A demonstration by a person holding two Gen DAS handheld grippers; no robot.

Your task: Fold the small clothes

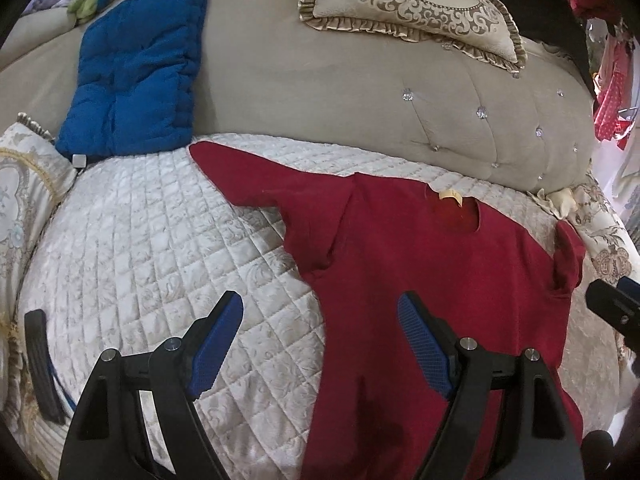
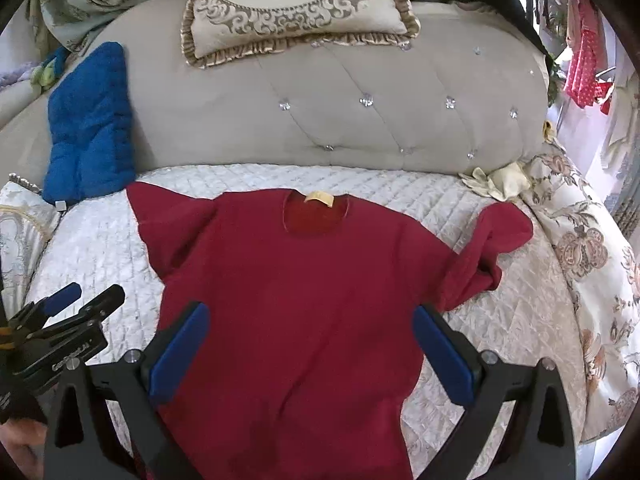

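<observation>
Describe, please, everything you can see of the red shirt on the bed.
The red shirt is a small, dark red knit top with a round neck and a pale label inside the collar. It lies flat, spread on the white quilted cover, neck toward the headboard. One sleeve lies straight; the other is bunched and folded. Both open grippers hover above it, not gripping.

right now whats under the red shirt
The red shirt lies flat on the white quilted cover, which shows around it. Anything directly beneath the fabric is covered and cannot be seen.
</observation>
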